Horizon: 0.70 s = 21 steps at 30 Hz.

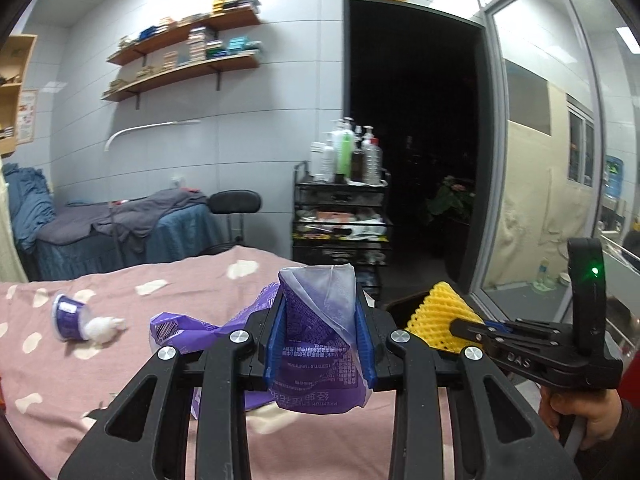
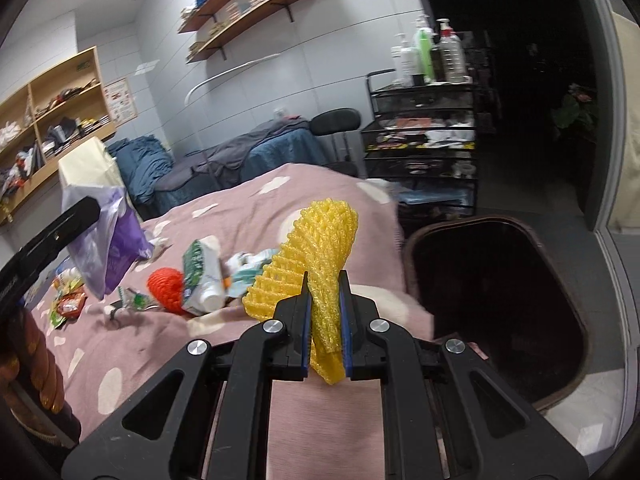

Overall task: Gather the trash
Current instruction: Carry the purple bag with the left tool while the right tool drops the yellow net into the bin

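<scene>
My left gripper (image 1: 320,320) is shut on a purple plastic bag (image 1: 316,344) and holds it above the pink bed (image 1: 120,360). My right gripper (image 2: 325,300) is shut on a yellow foam net (image 2: 316,248), held over the bed's edge beside a dark bin (image 2: 496,300). The net (image 1: 440,312) and the right gripper also show in the left wrist view at right. The bag (image 2: 108,248) shows at left in the right wrist view. On the bed lie a purple cup (image 1: 70,316) with white tissue, a red foam net (image 2: 166,290), a green-white packet (image 2: 202,276) and wrappers (image 2: 68,304).
A black cart (image 1: 340,220) with bottles stands past the bed's far end. A dark doorway (image 1: 412,140) and a glass partition (image 1: 560,160) lie to the right. A blue bed (image 1: 120,232) and chair stand at the back. Shelves hang on the wall.
</scene>
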### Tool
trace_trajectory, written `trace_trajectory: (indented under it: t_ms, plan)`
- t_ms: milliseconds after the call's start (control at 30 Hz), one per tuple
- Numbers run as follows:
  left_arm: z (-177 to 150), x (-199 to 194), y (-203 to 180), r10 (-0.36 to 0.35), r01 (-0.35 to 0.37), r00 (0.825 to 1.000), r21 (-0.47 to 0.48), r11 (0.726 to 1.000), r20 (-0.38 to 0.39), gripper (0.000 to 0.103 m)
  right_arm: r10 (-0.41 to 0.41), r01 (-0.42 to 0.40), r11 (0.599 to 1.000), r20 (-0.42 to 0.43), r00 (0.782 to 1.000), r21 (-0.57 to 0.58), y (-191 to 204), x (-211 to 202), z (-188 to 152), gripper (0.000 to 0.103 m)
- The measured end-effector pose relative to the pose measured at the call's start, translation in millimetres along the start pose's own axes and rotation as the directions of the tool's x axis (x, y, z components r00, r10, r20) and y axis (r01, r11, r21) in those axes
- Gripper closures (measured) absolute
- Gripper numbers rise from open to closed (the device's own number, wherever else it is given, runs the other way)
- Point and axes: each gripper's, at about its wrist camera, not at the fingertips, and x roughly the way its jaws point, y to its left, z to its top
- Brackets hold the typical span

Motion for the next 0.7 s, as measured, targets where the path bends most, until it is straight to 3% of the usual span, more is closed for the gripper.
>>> trace_trajectory:
  t_ms: [367,700]
  plan:
    - [-7,28,-54,-0.168,0.170,0.984,0.043,0.985,-0.055,0.072,-0.207,0.211,0.972,-0.039,0.977,0.109,-85,8,-9,0.091]
    - [-17,43,-87,-0.229,0.239,0.967,0.089,0.967,-0.112,0.072,-0.274,0.297,0.940,-0.148,0.950,0.171,-133,45,-26,0.090]
